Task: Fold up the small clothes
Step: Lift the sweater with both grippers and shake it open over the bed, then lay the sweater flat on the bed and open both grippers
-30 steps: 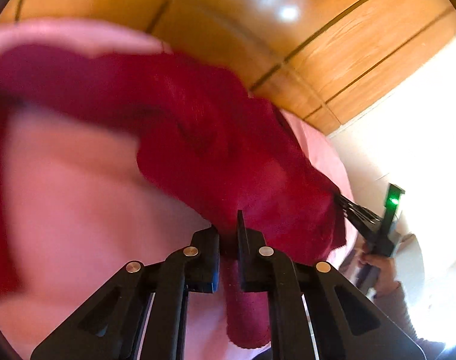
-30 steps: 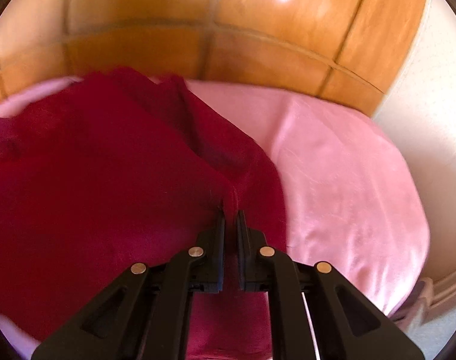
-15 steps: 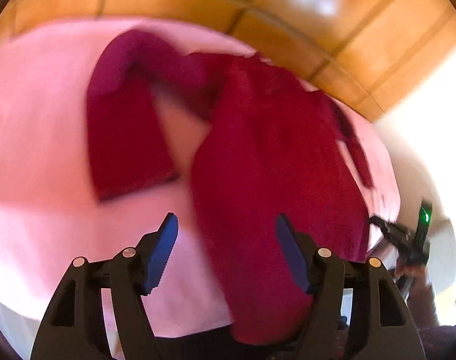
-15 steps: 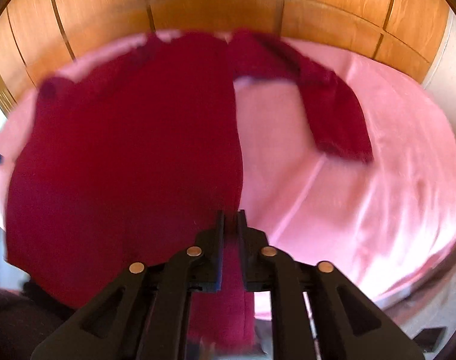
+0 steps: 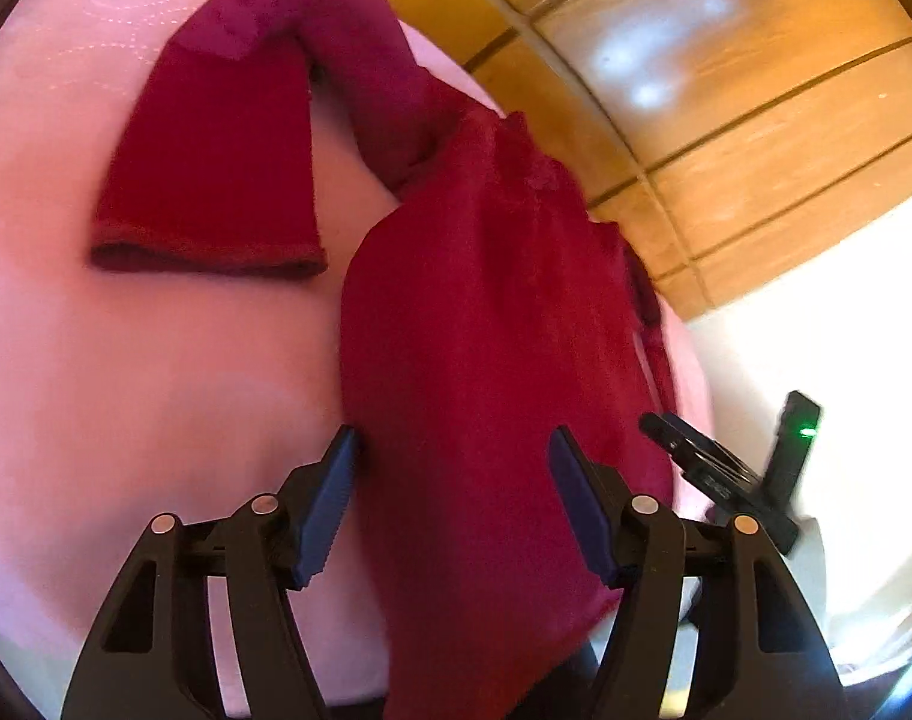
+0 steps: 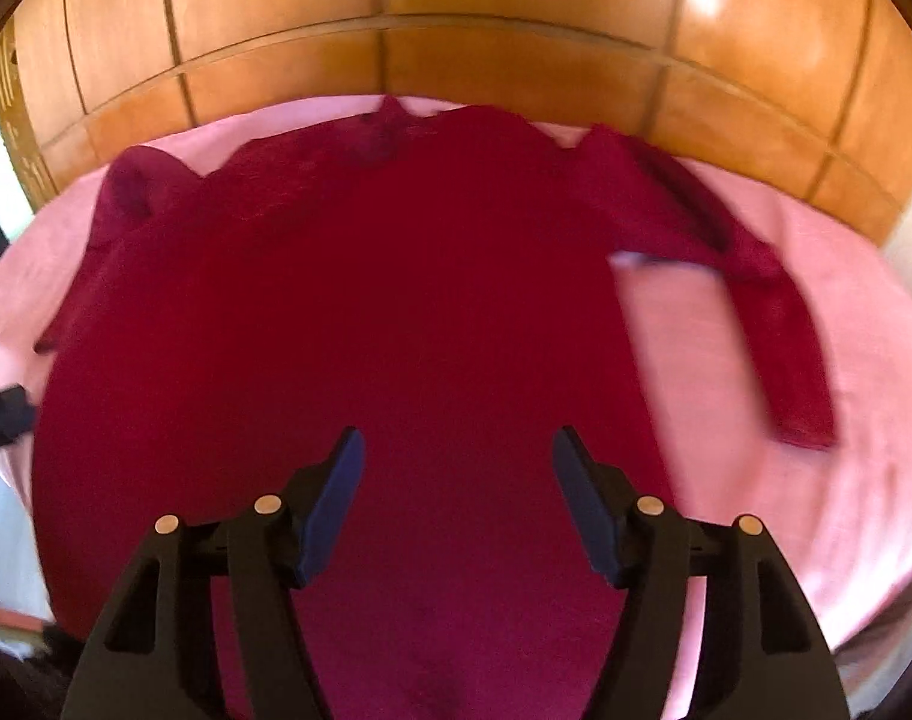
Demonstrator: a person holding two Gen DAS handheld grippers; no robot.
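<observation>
Both my left gripper (image 5: pixel 450 480) and right gripper (image 6: pixel 456 483) gape wide, holding nothing. The dark red knitted sweater (image 6: pixel 348 312) lies spread on the pink bedsheet (image 6: pixel 864 372), its hem seemingly overhanging the edge.

Bare pink bed cover (image 5: pixel 156 390) left of the red sweater (image 5: pixel 486 360): open lane for the left tool (image 5: pixel 450 504), jaws spread, nothing between them but cloth below. Left sleeve (image 5: pixel 216 138) folded across the far part (blocks there). Right tool (image 6: pixel 456 504), jaws apart over the sweater body; free pink strip between body and right sleeve (image 6: pixel 780 324). Wooden panel wall (image 6: pixel 456 12) closes the far side.
</observation>
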